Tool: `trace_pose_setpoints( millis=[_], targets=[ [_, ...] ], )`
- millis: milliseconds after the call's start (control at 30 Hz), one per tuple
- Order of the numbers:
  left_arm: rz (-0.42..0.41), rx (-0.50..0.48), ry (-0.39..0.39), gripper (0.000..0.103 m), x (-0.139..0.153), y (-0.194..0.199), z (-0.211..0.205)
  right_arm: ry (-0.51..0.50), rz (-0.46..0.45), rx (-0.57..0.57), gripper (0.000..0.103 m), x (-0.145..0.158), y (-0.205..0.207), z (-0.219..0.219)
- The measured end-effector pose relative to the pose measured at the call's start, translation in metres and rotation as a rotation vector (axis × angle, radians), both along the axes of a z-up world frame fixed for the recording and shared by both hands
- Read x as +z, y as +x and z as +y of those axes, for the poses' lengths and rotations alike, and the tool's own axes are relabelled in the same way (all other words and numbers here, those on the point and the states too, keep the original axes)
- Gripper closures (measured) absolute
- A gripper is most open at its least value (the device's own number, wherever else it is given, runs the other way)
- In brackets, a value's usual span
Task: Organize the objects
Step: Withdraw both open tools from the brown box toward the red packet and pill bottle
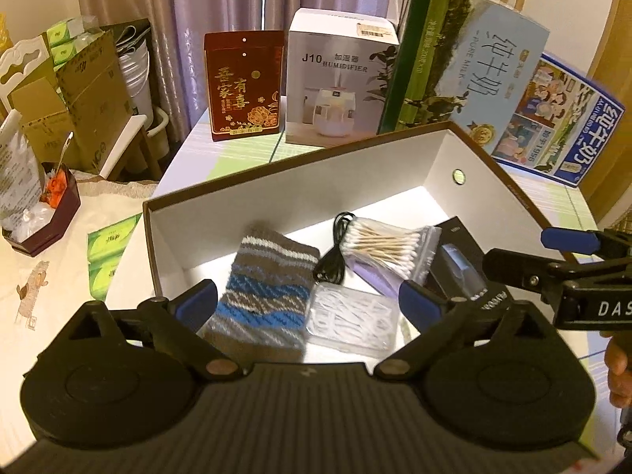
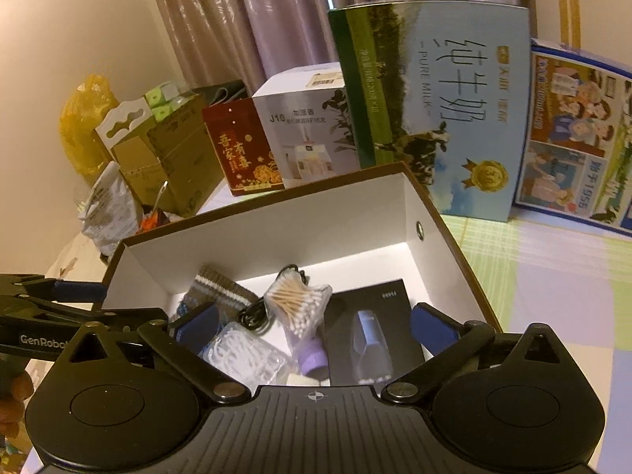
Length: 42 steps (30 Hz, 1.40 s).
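An open box (image 1: 300, 181) (image 2: 260, 233), brown outside and white inside, holds a striped knit sock (image 1: 264, 292) (image 2: 215, 290), a bag of cotton swabs (image 1: 387, 245) (image 2: 300, 304), a black cable (image 1: 335, 264) (image 2: 256, 318), a clear plastic case (image 1: 351, 320) (image 2: 245, 355), a purple piece (image 2: 314, 359) and a black product box (image 1: 454, 260) (image 2: 371, 335). My left gripper (image 1: 310, 302) hovers open above the sock and clear case. My right gripper (image 2: 314, 328) hangs open over the box's near side, empty; it also enters the left wrist view (image 1: 533, 252) from the right.
Behind the box stand a red tin (image 1: 245, 87) (image 2: 241, 150), a humidifier carton (image 1: 339, 79) (image 2: 304, 134), and two milk cartons (image 1: 466, 67) (image 2: 438, 106). Cardboard boxes (image 1: 91, 102) and a dark tray (image 1: 43, 213) sit left. A hand (image 1: 620, 363) shows at right.
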<state>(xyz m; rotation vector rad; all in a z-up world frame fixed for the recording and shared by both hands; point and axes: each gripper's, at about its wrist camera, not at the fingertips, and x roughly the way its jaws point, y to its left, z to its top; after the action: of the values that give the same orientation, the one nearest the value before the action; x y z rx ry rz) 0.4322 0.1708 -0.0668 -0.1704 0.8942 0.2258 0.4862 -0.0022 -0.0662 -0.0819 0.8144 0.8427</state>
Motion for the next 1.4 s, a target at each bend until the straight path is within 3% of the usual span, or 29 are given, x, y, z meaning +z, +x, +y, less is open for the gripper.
trace_pose_setpoints(
  millis=[700, 1400],
  targets=[
    [-0.004, 0.005, -0.068, 0.006, 0.023, -0.066, -0.041, 0.022, 0.016, -0.021, 0.002, 0.019, -0.055, -0.045],
    [0.062, -0.013, -0.079, 0.006, 0.005, -0.128, -0.087, 0.004, 0.078, -0.049, 0.002, 0.008, -0.105, -0.097]
  ],
)
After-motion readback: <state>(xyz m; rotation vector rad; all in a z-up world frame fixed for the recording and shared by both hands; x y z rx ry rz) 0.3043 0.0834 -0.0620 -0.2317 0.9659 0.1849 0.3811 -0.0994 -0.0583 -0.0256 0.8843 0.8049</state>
